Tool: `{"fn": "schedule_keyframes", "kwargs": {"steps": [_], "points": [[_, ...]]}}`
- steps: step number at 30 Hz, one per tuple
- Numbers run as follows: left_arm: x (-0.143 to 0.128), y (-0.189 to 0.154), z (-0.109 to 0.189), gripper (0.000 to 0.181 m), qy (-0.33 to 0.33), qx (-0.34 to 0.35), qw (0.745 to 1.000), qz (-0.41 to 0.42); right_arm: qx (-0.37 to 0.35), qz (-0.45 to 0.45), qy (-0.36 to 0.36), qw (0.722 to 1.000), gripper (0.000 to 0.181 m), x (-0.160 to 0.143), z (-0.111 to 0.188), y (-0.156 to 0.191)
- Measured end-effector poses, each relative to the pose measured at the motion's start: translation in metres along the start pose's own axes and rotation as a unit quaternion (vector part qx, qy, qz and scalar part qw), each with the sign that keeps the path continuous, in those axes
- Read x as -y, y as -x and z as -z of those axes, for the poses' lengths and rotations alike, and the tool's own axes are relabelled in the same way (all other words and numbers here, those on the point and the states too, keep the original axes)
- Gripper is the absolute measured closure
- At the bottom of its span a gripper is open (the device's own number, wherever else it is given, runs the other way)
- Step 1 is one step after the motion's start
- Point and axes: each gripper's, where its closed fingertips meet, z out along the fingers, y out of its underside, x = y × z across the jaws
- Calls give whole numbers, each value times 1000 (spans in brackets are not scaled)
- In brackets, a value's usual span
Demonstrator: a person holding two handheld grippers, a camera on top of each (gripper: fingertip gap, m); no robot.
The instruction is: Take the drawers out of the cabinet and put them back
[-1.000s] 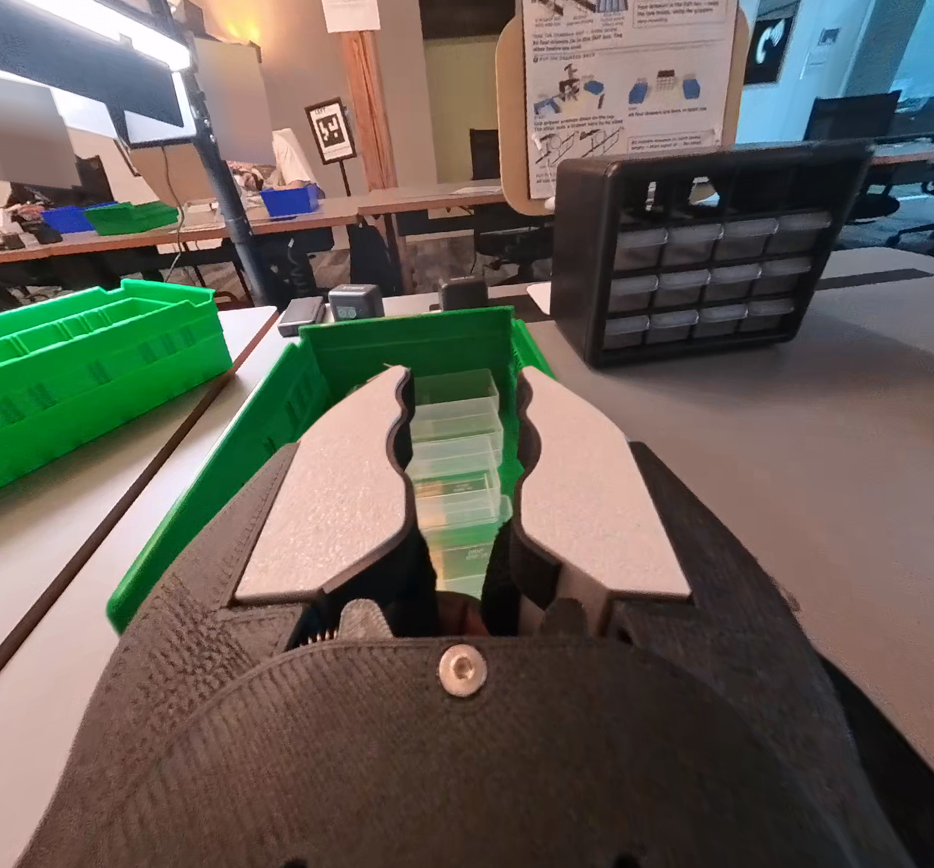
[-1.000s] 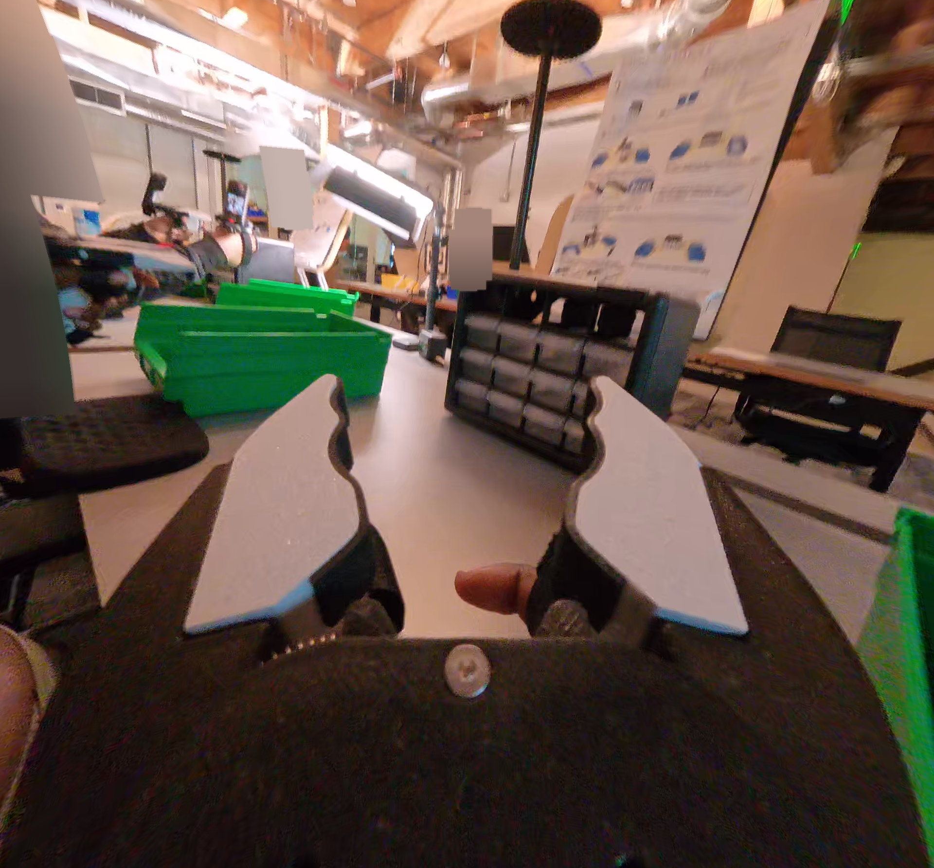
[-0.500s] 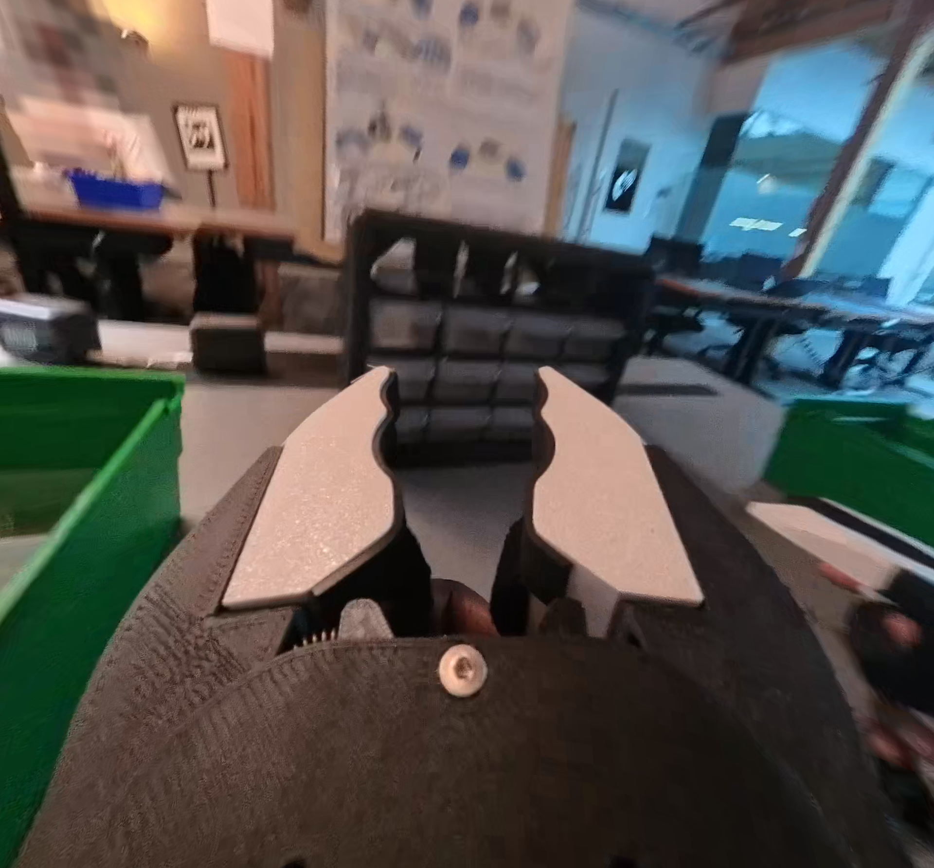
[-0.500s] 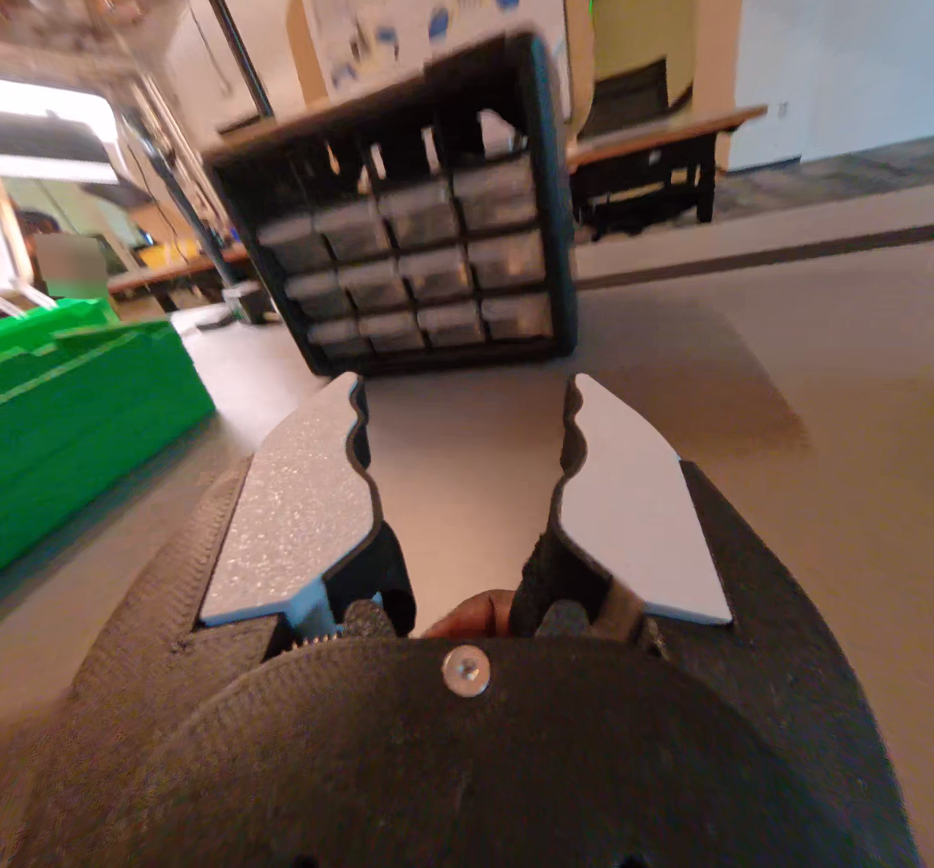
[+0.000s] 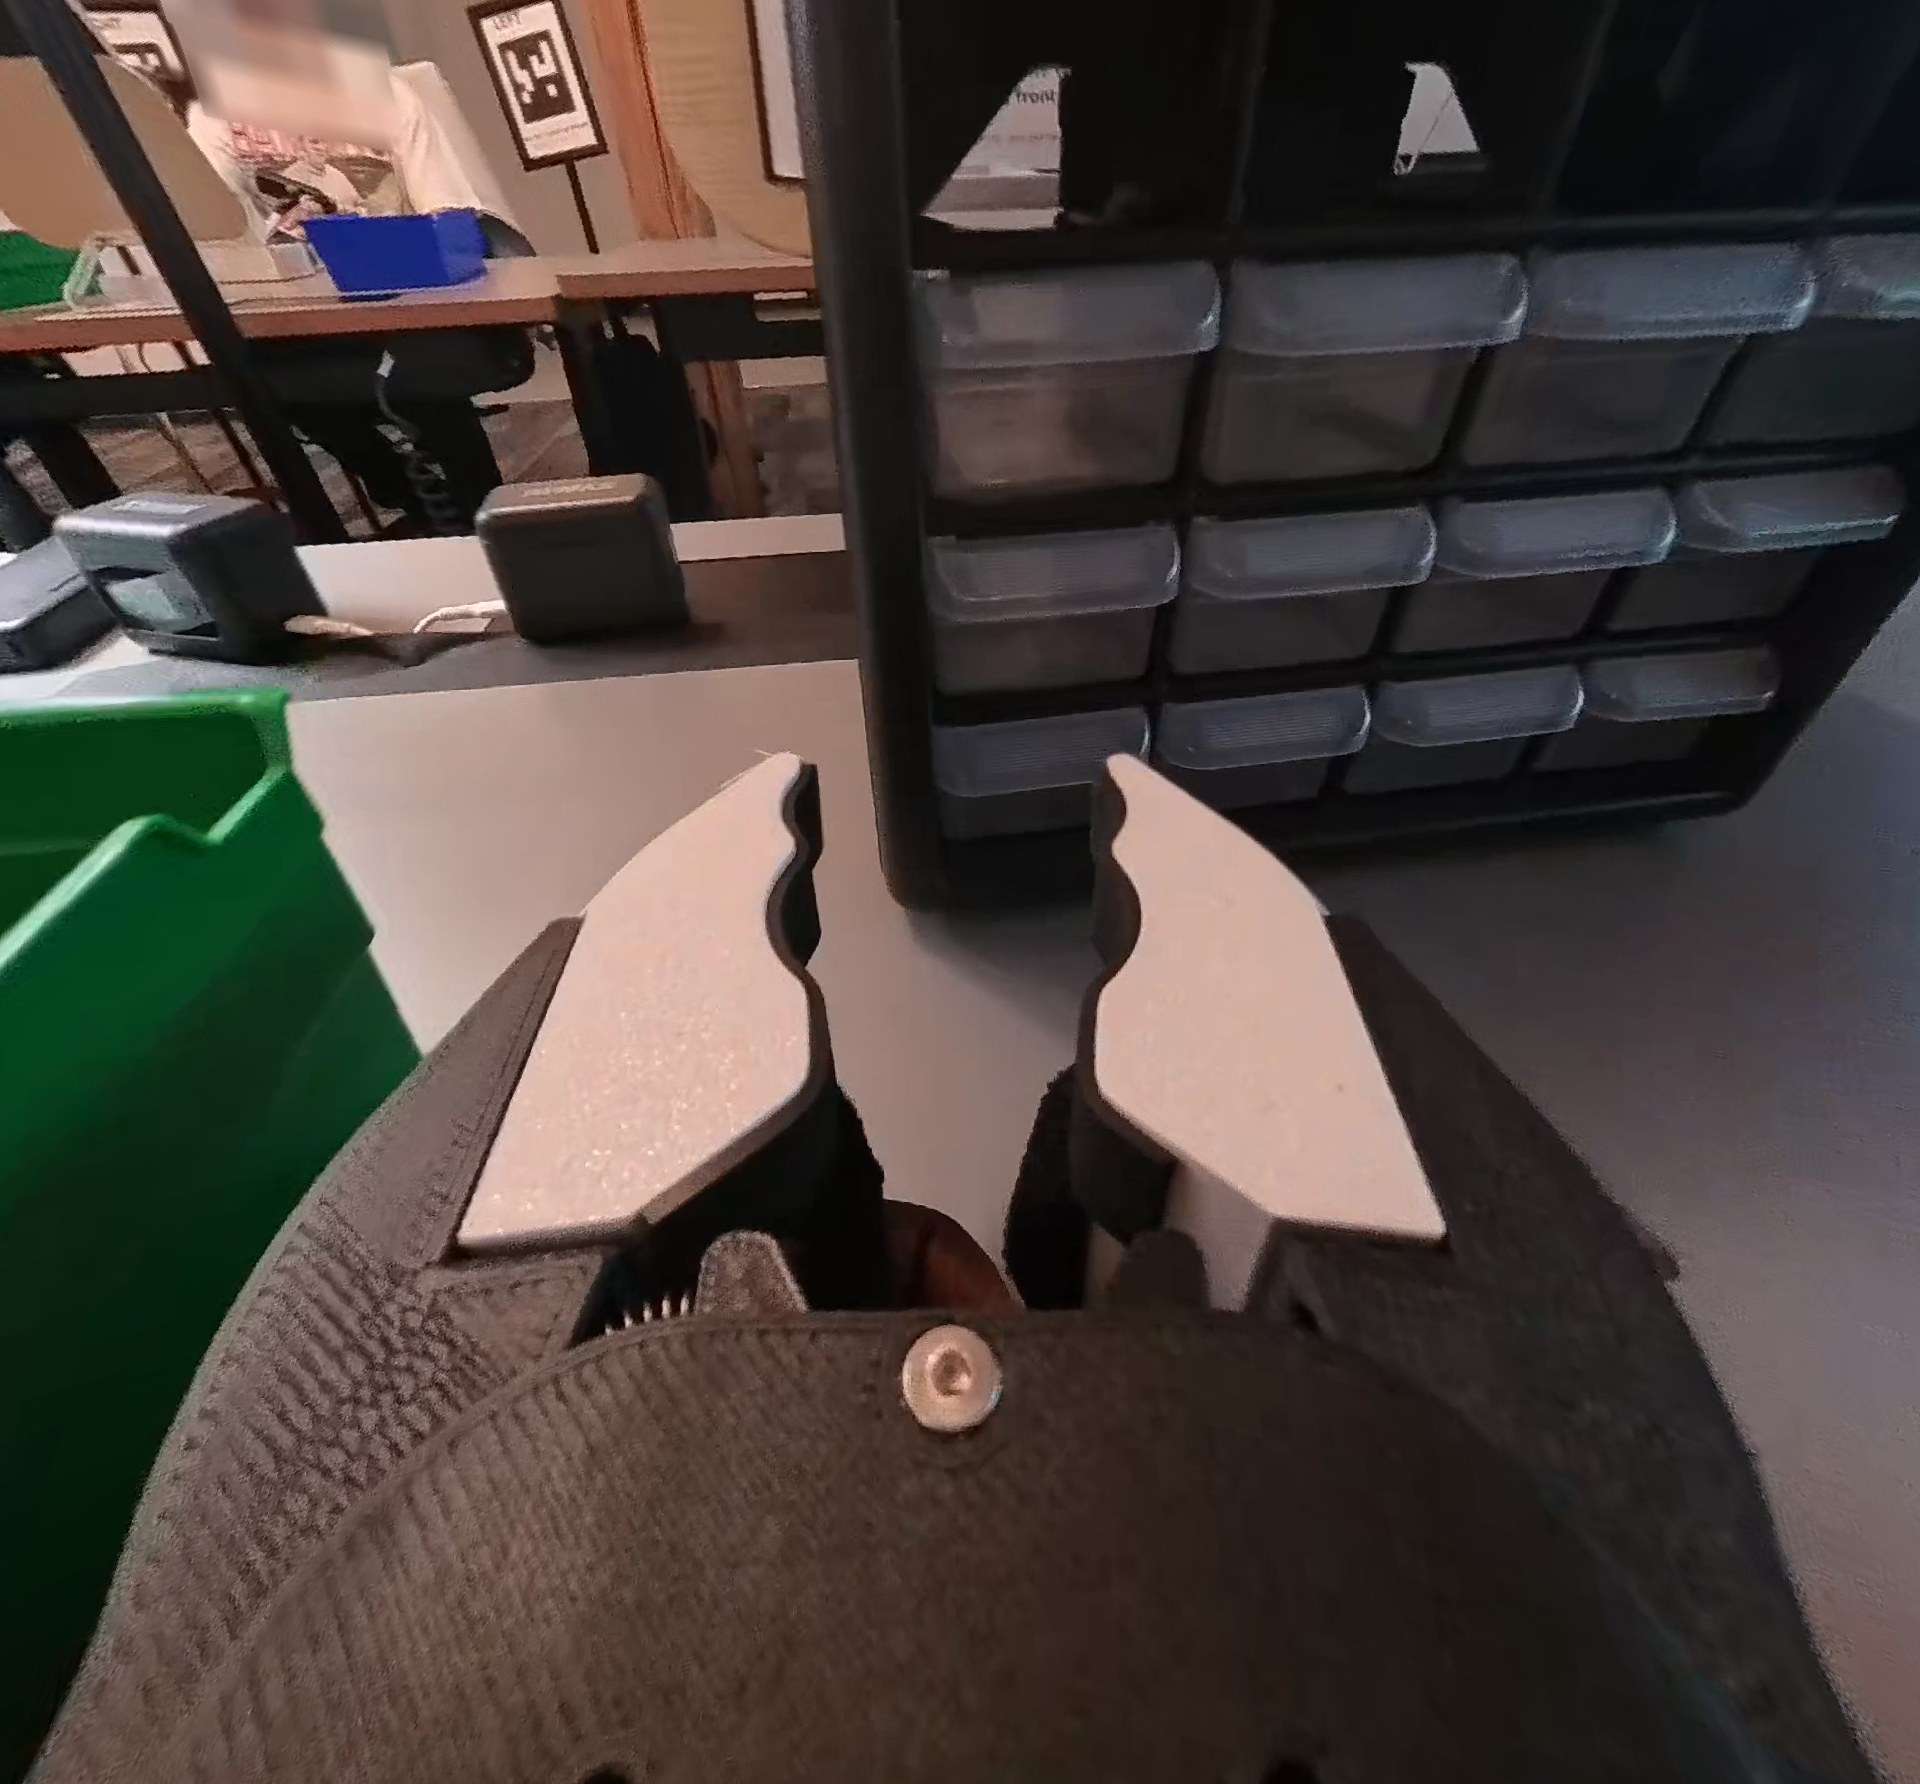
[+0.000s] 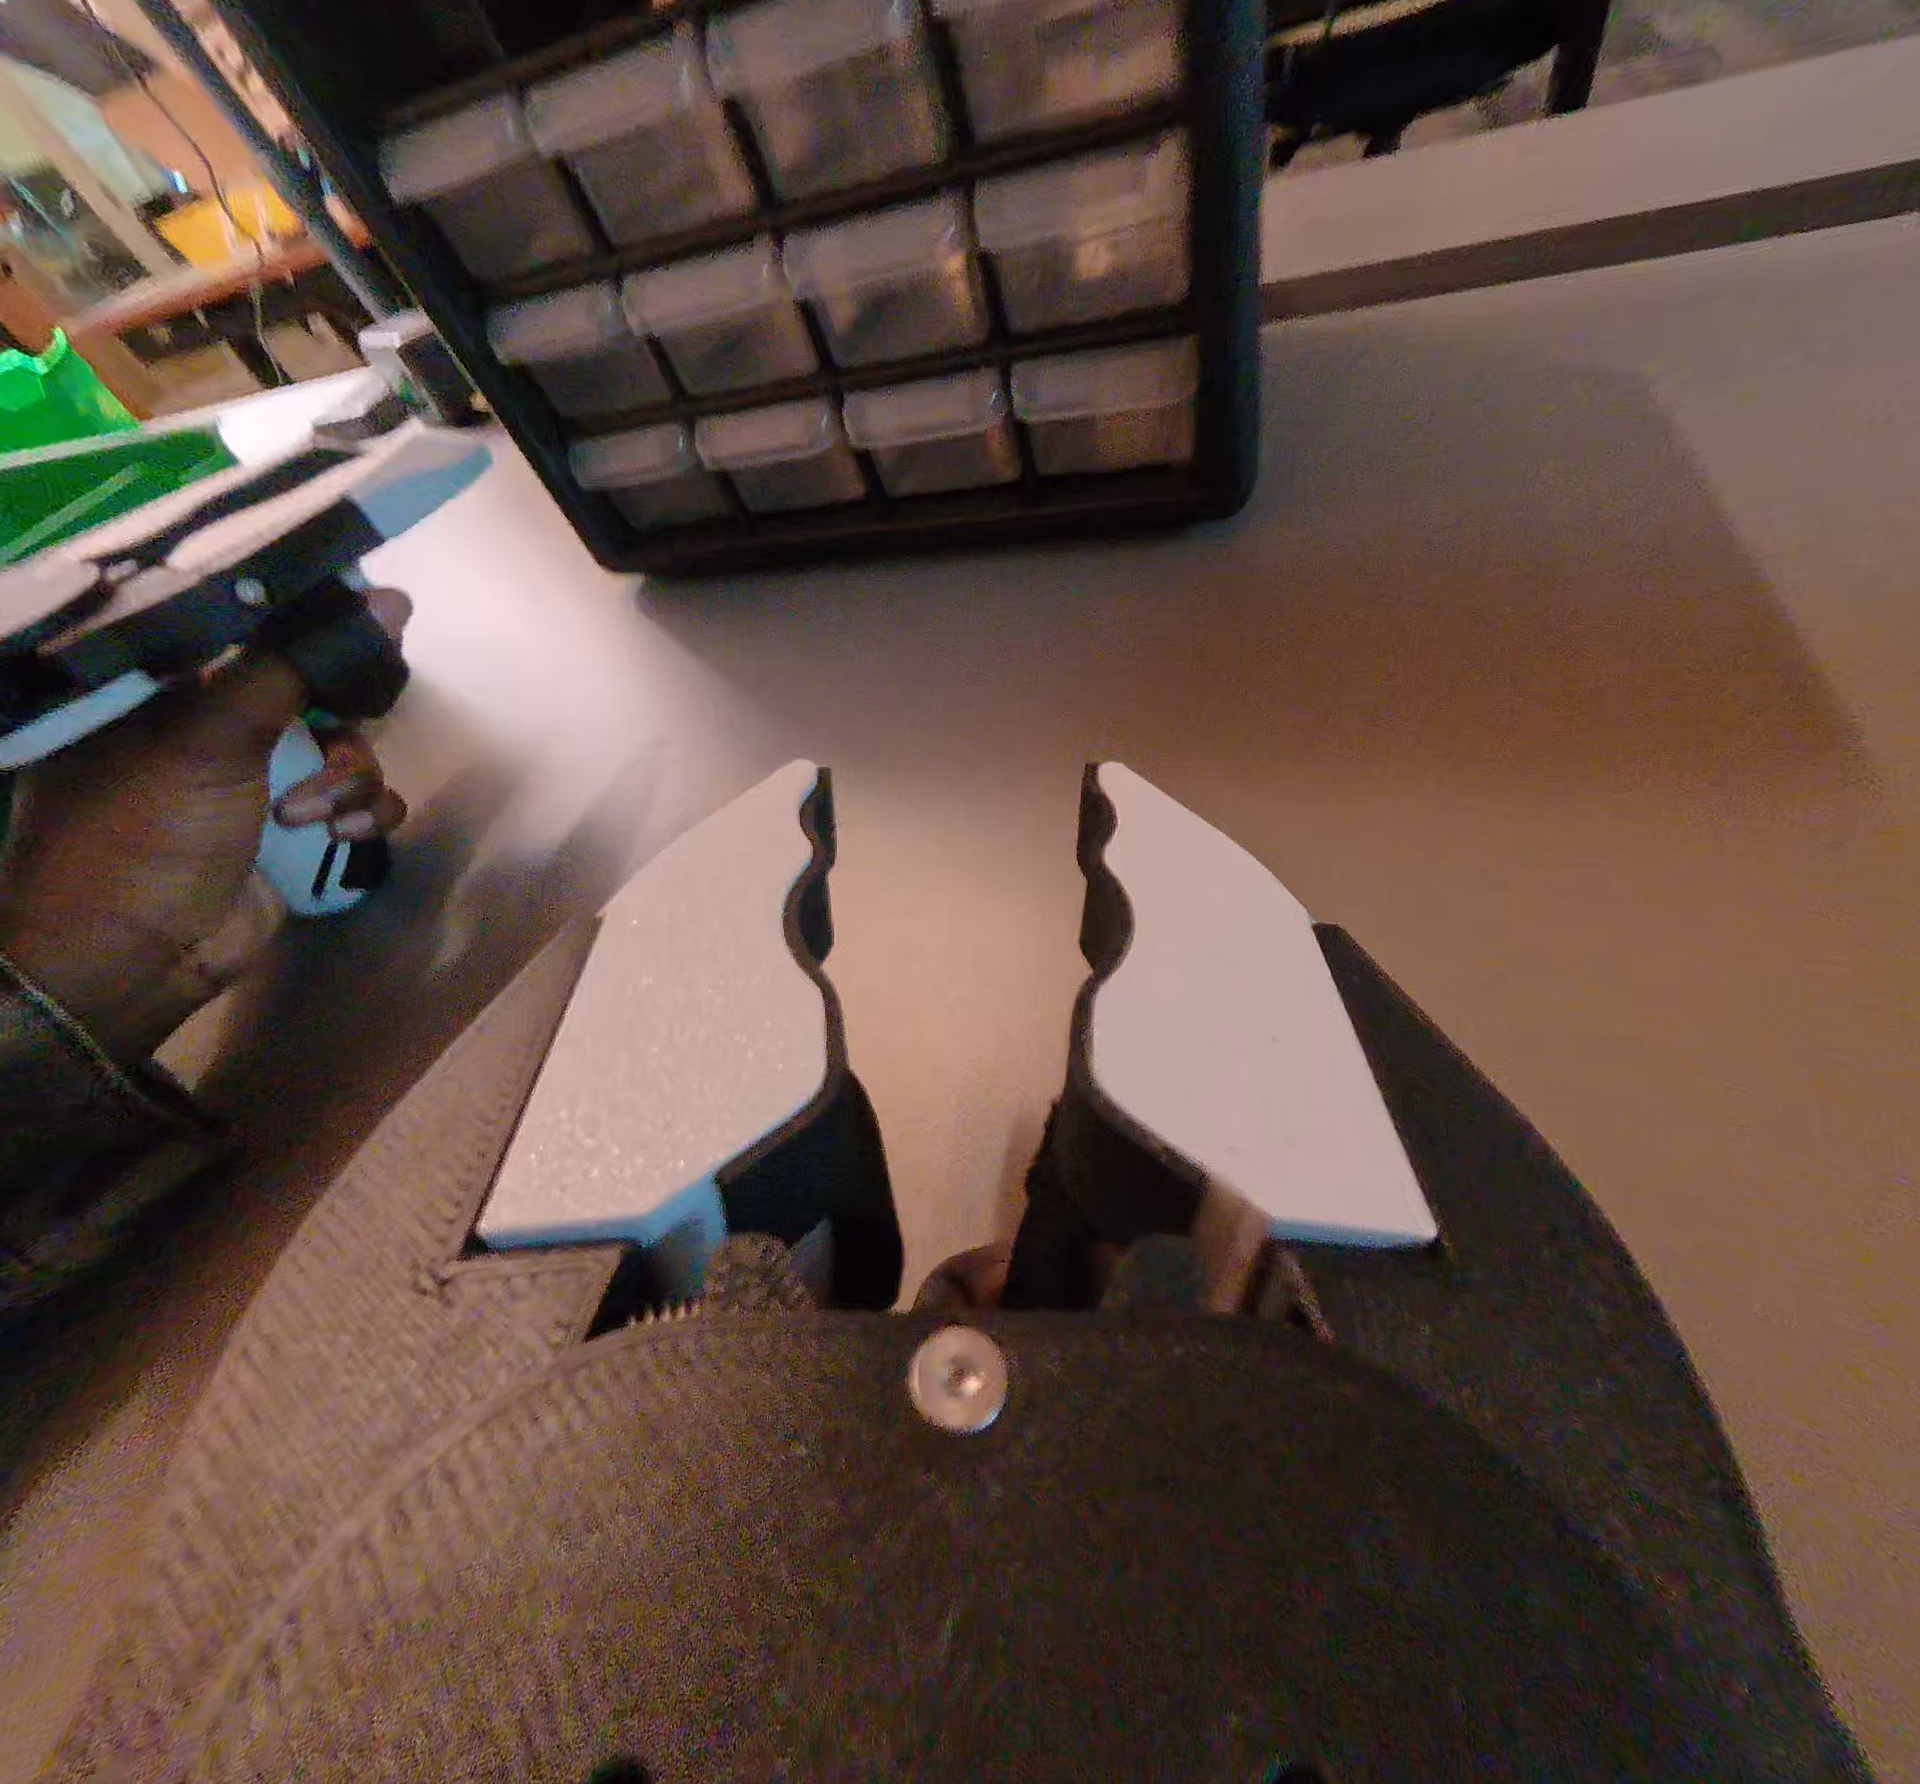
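Both grippers have swung from the green plastic bin [image 5: 156, 1007] toward the black plastic cabinet [image 5: 873, 487] of clear drawers [image 5: 1049, 591] (top row empty) on the grey worktop [image 6: 1455, 695]. Left gripper [image 5: 956, 789] and right gripper [image 6: 956, 778] gape, empty.

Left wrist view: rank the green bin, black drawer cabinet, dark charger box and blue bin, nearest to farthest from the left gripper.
From the left gripper:
1. Green bin, beside it, left.
2. Black drawer cabinet, just ahead, right.
3. Dark charger box, at the table's far edge.
4. Blue bin, on the background desk.
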Motion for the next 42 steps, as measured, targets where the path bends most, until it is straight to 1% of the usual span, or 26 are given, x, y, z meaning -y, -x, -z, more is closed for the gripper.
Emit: {"fn": "schedule_keyframes", "kwargs": {"steps": [2, 3, 7, 10, 12, 14, 16, 18, 21, 24, 28, 29, 35, 42], "points": [[0, -1, -7, 132, 4, -2, 1000, -15, 0, 6, 13, 1000, 135, 1, -15, 0], [-1, -2, -10, 132, 6, -5, 1000, -21, -9, 15, 5, 1000, 134, 7, -24, -4], [-1, 5, -22, 133, 12, 0, 1000, -11, -58, 59, -52, 995, 136, 39, -59, -26], [-3, 7, -28, 135, 23, -16, 1000, 12, -79, 103, -90, 988, 139, 60, -83, -37], [-6, 7, -31, 135, 34, -26, 999, 27, -107, 120, -103, 982, 142, 71, -97, -50], [-5, 9, -32, 139, 32, -33, 998, 40, -120, 113, -101, 981, 143, 77, -109, -61], [-3, 10, -35, 143, 28, -38, 998, 43, -121, 112, -107, 981, 148, 82, -116, -68], [-4, 9, -39, 144, 33, -43, 998, 39, -120, 138, -104, 978, 153, 84, -122, -68], [-7, 7, -44, 144, 48, -48, 997, 28, -135, 162, -77, 975, 151, 80, -132, -70], [-7, 7, -47, 146, 47, -43, 998, 16, -141, 163, -60, 975, 155, 79, -138, -74], [-8, 12, -49, 163, 50, -18, 999, 10, -145, 174, -57, 972, 161, 78, -139, -73], [-8, 13, -49, 164, 50, -17, 999, 11, -152, 175, -58, 971, 164, 79, -138, -75], [-8, 12, -45, 164, 47, -12, 999, 0, -157, 185, -57, 968, 164, 77, -135, -74], [-11, 6, -20, 164, 45, -18, 999, -9, -160, 195, -56, 966, 163, 68, -110, -69]]}}
